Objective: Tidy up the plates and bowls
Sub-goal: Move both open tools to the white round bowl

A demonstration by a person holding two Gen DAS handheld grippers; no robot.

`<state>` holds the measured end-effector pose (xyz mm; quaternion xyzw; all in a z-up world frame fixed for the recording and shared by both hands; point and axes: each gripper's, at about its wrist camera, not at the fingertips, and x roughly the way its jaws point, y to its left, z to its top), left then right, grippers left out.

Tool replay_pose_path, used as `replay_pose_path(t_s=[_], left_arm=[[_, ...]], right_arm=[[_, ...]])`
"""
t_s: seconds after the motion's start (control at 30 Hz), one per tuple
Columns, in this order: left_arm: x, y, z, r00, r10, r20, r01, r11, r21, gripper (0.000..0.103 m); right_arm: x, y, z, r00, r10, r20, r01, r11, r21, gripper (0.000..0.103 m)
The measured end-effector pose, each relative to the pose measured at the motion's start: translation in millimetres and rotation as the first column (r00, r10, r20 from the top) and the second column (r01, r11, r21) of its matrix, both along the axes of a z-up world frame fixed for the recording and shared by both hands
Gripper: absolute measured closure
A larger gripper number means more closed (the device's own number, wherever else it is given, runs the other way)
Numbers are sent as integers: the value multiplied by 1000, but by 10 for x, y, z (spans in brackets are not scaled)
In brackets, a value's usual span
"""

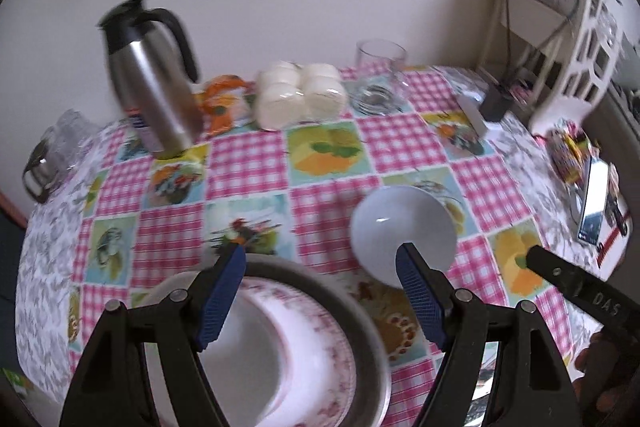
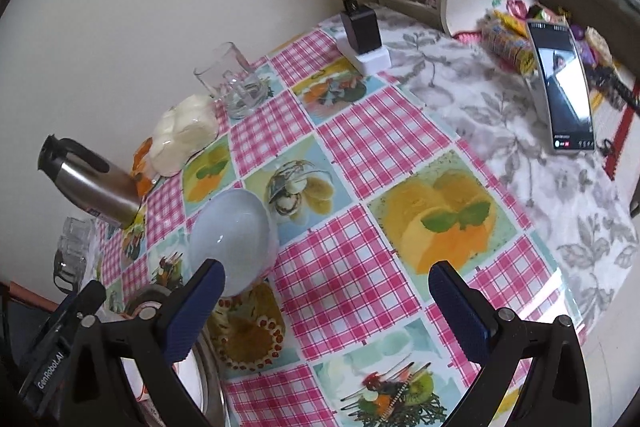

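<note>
Over the stacked plates, both grippers open and empty

From the left wrist, the left gripper [image 1: 320, 267] hangs with jaws spread wide, holding nothing, above a patterned plate [image 1: 316, 339] nested in a grey dish [image 1: 360, 311], probably the pile being built; the pale bowl [image 1: 402, 227] sits alone on the tablecloth [image 1: 248, 155], just beyond the right fingertip. From the right wrist, the right gripper [image 2: 326, 279] is also wide and empty, the bowl [image 2: 230, 239] just past its left finger, likely the next pick
</note>
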<state>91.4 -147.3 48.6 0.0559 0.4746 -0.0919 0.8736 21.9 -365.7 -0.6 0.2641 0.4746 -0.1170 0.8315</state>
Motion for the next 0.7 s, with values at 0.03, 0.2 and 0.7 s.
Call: replay_pose_path(t_s=[0.03, 0.2, 0.7], left_arm=[[20, -47, -29, 1000, -7, -6, 7, 1000, 3, 25], [174, -242, -209, 999, -21, -40, 23, 999, 41, 25], [564, -421, -538, 997, 4, -83, -1, 999, 40, 26]], right_arm=[[18, -6, -27, 1000, 2, -5, -2, 1000, -2, 0], [150, 1, -191, 1000, 13, -10, -13, 1000, 0, 5], [475, 273, -582, 995, 100, -21, -98, 993, 71, 34]])
